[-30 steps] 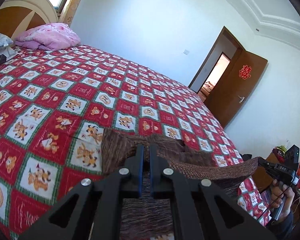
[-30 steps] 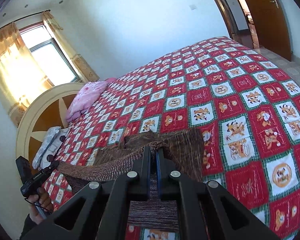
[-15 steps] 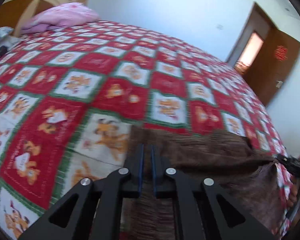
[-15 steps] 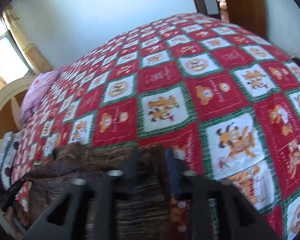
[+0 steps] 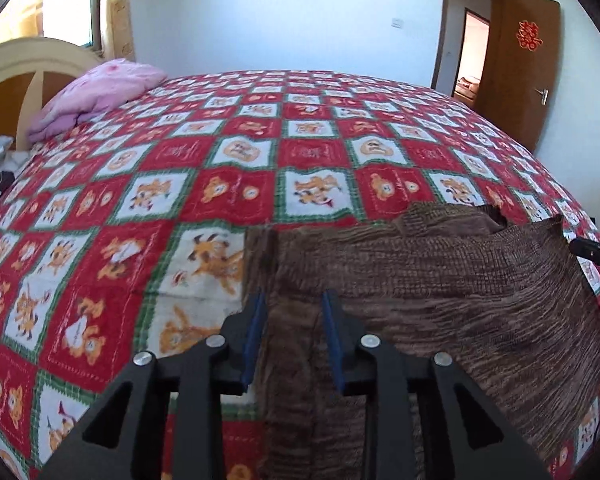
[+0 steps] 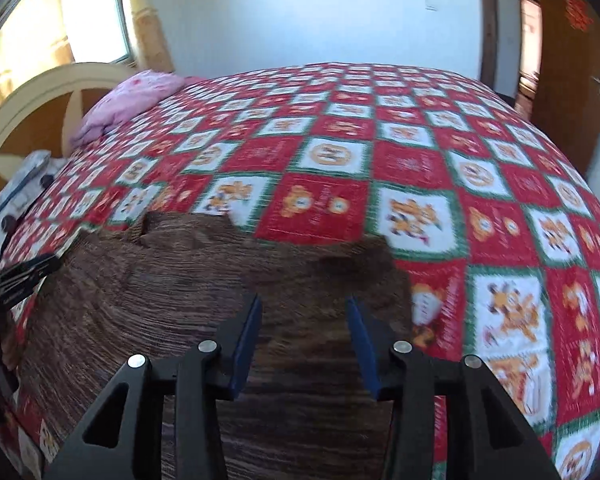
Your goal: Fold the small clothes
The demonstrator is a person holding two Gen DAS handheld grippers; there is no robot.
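**knitfan:** So where's the brown knit garment [image 5: 440, 276] at? I see it spread on the red cartoon-print bedspread [image 5: 220, 152], near edge, far edge a bit rumpled.

**foldbot_joe:** Yep, lying flat-ish. The left gripper [image 5: 293, 344] has its fingers spread with a ridge of the cloth running between them, not pinched as far as I can see. The right gripper [image 6: 305, 344] is spread wide too, hovering over the fabric, gripping nothing (that view's blurry, so don't quote me on contact).

**knitfan:** How's it gonna handle?

**foldbot_joe:** My guess: light, soft, floppy, ribbed knit so it'll stretch and sag rather than hold a crease. Not slippery, it'll probably drag on the bedspread. I'd grab it at the two corners of one edge, pinching through both layers, and lift evenly so the middle doesn't droop and bunch.
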